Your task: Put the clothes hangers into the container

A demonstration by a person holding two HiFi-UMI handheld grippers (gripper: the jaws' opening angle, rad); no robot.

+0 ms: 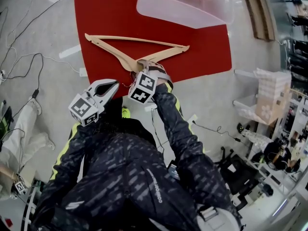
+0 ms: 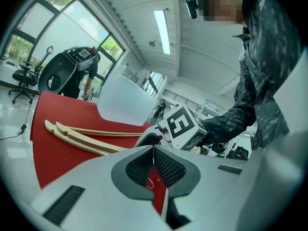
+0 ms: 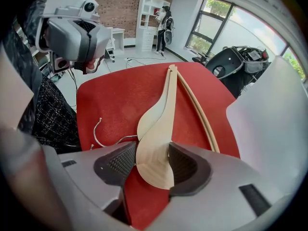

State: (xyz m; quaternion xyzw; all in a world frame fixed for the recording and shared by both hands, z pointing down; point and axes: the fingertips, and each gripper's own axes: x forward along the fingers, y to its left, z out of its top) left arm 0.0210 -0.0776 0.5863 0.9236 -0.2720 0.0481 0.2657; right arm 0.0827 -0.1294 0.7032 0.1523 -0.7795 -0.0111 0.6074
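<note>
The right claw (image 3: pixel 152 153) clasps the wooden hanger (image 3: pixel 161 124) by its broad shoulder on the red desk (image 3: pixel 115 100), near the clear container (image 1: pixel 183 6); the left claw (image 2: pixel 154 150) hovers clenched, empty.

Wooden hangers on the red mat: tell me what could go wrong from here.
1. The right gripper's fingers pinch the stacked hangers at their smooth, wide middle; one may slide out when lifted.
2. Held at the centre, their long arms could swing and strike the container rim.
3. The wire hooks might catch that rim too.
</note>
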